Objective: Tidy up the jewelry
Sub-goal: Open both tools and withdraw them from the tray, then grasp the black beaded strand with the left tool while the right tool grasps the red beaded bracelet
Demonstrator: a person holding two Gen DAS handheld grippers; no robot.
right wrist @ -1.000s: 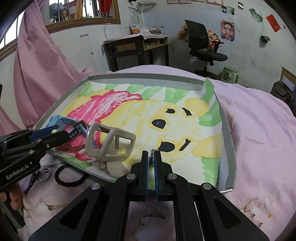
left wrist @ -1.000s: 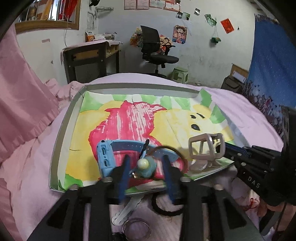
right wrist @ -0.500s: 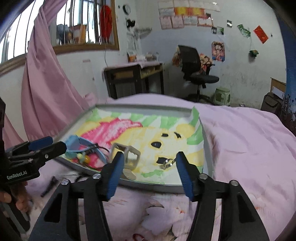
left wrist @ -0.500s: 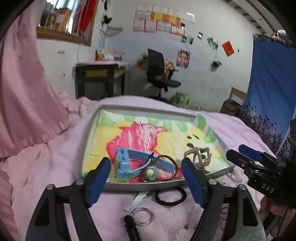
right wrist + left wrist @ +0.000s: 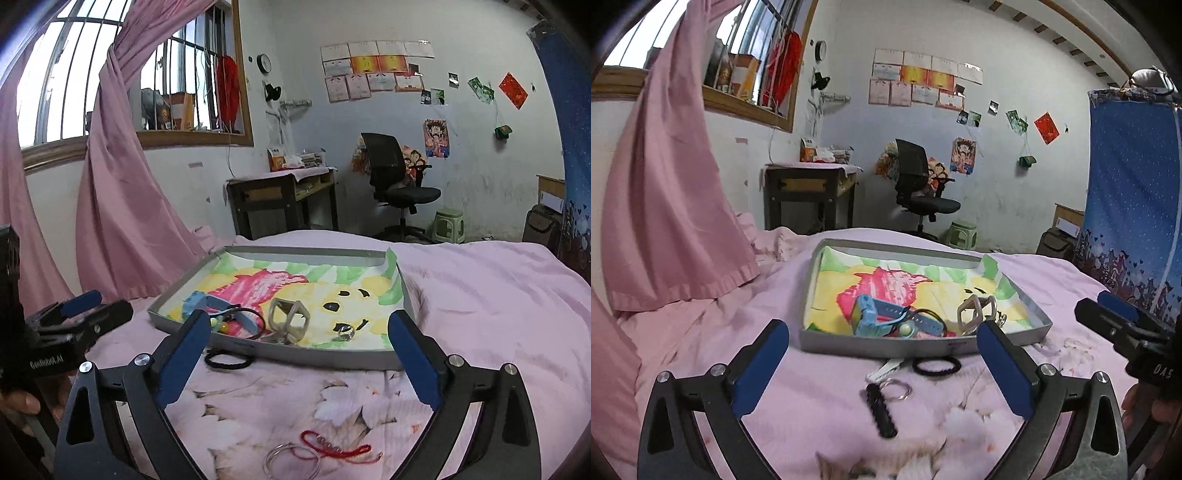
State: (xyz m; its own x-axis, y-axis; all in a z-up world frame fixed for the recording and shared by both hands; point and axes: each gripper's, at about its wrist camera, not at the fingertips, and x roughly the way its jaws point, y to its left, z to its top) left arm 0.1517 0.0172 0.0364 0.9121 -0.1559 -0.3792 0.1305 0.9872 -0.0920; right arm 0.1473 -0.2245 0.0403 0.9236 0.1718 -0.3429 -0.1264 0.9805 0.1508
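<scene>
A grey tray (image 5: 923, 347) (image 5: 314, 356) lined with a coloured drawing lies on the pink bed. In it are a blue watch (image 5: 875, 317) (image 5: 207, 304), a beige geometric bracelet (image 5: 973, 314) (image 5: 290, 317), a dark bangle and a small ring (image 5: 345, 333). My left gripper (image 5: 882, 354) is open and empty, pulled back above the bed in front of the tray. My right gripper (image 5: 299, 347) is open and empty, also short of the tray. On the bed lie a black hair tie (image 5: 936, 366) (image 5: 227, 360), a black rod with a key ring (image 5: 882, 408), a silver ring (image 5: 291, 459) and a red cord (image 5: 336, 448).
A pink curtain (image 5: 665, 206) hangs at the left. A desk (image 5: 809, 195) and a black office chair (image 5: 919, 192) stand beyond the bed. A blue cloth (image 5: 1130, 203) hangs at the right. The other gripper shows at each view's edge.
Both grippers opened and drew back from the tray. The left let go of the items by the blue watch; the right left a small ring on the drawing.
</scene>
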